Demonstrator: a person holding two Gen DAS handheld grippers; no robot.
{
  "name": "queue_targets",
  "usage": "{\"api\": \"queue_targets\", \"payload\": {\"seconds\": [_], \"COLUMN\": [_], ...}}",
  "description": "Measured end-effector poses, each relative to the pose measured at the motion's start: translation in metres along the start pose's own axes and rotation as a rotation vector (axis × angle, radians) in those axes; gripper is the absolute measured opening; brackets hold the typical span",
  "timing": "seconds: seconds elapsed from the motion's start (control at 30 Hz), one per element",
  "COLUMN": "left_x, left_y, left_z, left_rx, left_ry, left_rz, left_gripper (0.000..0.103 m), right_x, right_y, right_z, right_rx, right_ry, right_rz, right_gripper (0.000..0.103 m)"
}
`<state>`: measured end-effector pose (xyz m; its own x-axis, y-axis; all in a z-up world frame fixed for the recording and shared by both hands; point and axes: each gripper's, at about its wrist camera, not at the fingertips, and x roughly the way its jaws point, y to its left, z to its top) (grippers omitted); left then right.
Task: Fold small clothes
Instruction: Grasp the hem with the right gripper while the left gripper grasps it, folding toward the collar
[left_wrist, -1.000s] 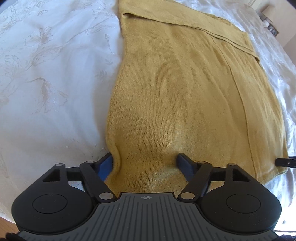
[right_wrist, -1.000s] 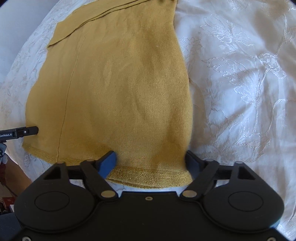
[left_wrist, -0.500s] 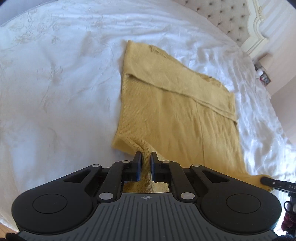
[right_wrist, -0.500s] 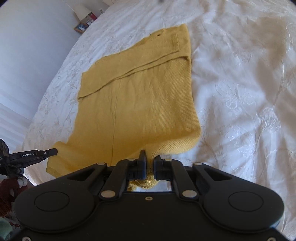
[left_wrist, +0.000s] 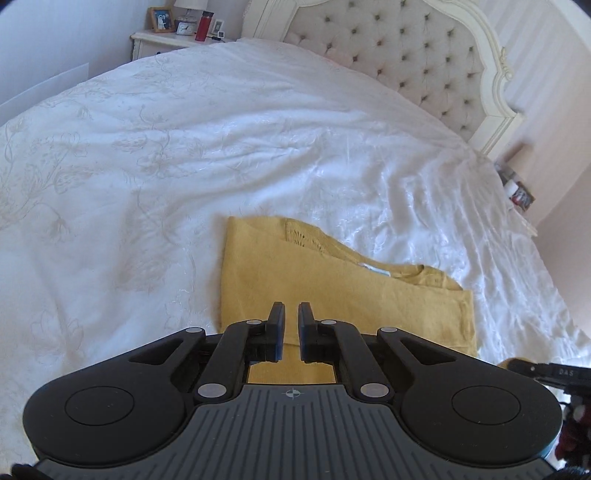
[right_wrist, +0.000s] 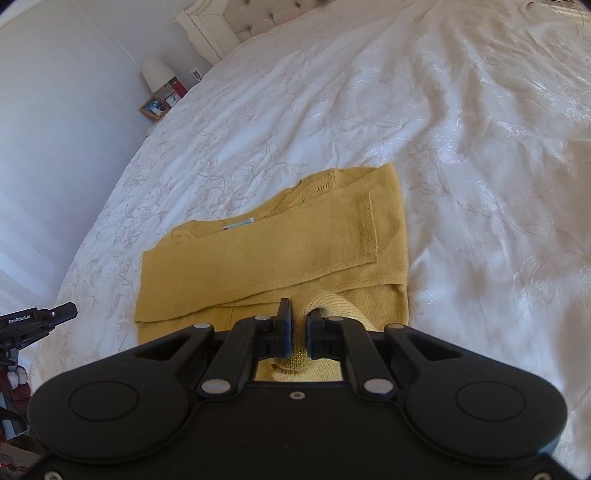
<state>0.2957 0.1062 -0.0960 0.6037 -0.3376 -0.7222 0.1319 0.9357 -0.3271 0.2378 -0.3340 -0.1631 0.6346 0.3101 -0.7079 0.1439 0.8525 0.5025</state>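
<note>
Lying on the white bed (left_wrist: 184, 155) is a yellow top (right_wrist: 280, 254), sleeves folded across it. The right gripper (right_wrist: 299, 321) is pinched tight on its hem. The left gripper (left_wrist: 291, 317) is pinched tight on the hem too.

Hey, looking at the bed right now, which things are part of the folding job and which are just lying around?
In the job:
yellow sweater
left gripper
right gripper
white bedspread

Just lying about:
picture frame
red bottle
lamp
</note>
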Motion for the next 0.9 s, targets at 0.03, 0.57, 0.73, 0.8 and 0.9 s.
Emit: {"api": "queue_targets", "payload": {"seconds": [0.03,0.57,0.73,0.8,0.9], "left_x": [0.001,-0.017,-0.008,0.003,0.014], "left_y": [0.0,0.032,0.026,0.02,0.022], "left_z": [-0.003,-0.114,-0.133,-0.139,-0.144], "left_rx": [0.004,-0.094,-0.113,-0.115,-0.139], "left_ry": [0.01,0.305,0.327,0.339,0.342], "left_rz": [0.003,0.072,0.051,0.057,0.044], "left_gripper": [0.008,0.036,0.045,0.045,0.045], "right_x": [0.006,0.041,0.034,0.031,0.028], "right_y": [-0.001,-0.01,-0.013,-0.014,-0.014], "right_z": [0.003,-0.001,-0.009,-0.011,-0.014], "right_rx": [0.012,0.02,0.025,0.026,0.019], "right_ry": [0.006,0.101,0.097,0.091,0.087], "right_rz": [0.0,-0.044,-0.054,-0.058,-0.064], "right_gripper": [0.014,0.014,0.014,0.014,0.014]}}
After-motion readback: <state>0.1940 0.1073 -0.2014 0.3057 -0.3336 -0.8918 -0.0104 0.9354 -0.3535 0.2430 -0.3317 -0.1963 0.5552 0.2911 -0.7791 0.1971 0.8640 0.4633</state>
